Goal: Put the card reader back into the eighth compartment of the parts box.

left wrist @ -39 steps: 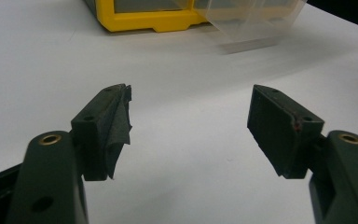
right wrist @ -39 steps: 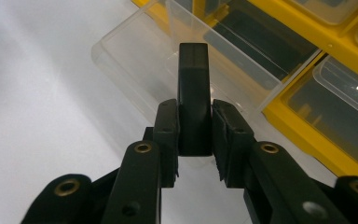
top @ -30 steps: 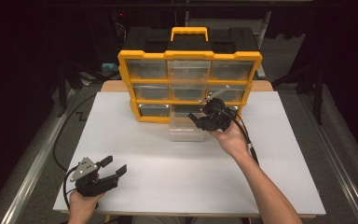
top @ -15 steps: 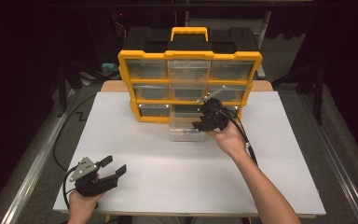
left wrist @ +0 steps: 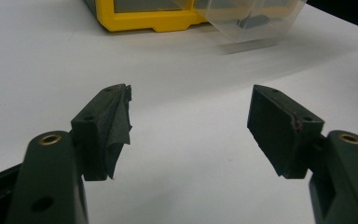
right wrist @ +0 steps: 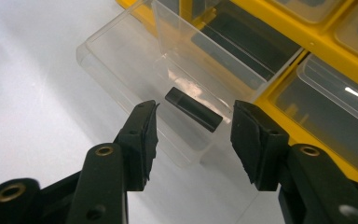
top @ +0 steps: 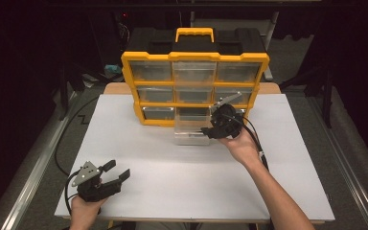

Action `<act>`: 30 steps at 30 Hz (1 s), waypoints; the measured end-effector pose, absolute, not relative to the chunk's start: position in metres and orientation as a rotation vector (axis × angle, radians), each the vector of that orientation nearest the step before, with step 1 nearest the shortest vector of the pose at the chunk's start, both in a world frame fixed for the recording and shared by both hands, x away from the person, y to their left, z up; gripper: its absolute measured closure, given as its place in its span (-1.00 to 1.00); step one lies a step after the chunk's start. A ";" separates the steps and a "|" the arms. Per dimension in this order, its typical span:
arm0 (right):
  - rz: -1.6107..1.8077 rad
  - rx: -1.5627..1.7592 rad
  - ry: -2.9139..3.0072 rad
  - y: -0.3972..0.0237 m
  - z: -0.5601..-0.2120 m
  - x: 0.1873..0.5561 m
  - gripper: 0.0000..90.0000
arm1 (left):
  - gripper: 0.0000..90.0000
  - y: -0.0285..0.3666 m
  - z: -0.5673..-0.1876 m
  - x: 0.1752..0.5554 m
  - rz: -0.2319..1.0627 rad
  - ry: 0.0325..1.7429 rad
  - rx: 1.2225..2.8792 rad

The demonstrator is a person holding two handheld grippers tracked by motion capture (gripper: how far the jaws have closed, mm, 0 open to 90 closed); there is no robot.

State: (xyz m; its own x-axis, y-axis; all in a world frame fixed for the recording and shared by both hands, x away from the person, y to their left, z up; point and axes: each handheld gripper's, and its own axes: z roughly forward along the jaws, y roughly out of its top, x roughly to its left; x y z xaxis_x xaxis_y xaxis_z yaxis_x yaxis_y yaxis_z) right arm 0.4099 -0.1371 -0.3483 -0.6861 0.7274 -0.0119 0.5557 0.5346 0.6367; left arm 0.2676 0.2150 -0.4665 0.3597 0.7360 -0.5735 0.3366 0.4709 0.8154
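Note:
A yellow and black drawer organizer [top: 194, 72] stands at the back of the white table [top: 172, 191]. Its bottom middle clear drawer [top: 191, 136] is pulled out onto the table. My right gripper [top: 210, 130] hovers at the drawer's right end, open, and its jaws have just been opening. In the right gripper view a small black block [right wrist: 193, 109] lies in the drawer [right wrist: 121, 60] beyond the right gripper [right wrist: 193, 126], and the pads do not touch it. My left gripper [top: 116, 171] rests open and empty at the front left.
The left gripper view has the open left gripper [left wrist: 191, 116] over bare white table, with the organizer's yellow base [left wrist: 154, 21] and the pulled-out drawer [left wrist: 256, 23] farther off. Cables trail from both grippers. The other drawers are pushed in.
The right gripper has shifted slightly at the drawer's right end and its jaws have parted. The left gripper has stayed where it was.

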 end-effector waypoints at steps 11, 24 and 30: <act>0.941 1.042 2.475 -0.149 -0.348 0.398 0.05 | -0.32 0.215 -0.467 0.268 0.341 1.233 1.114; 0.975 1.008 2.448 -0.156 -0.349 0.389 0.02 | -0.32 0.215 -0.466 0.267 0.341 1.230 1.111; 0.997 0.998 2.438 -0.160 -0.349 0.385 0.00 | -0.32 0.215 -0.467 0.267 0.341 1.230 1.112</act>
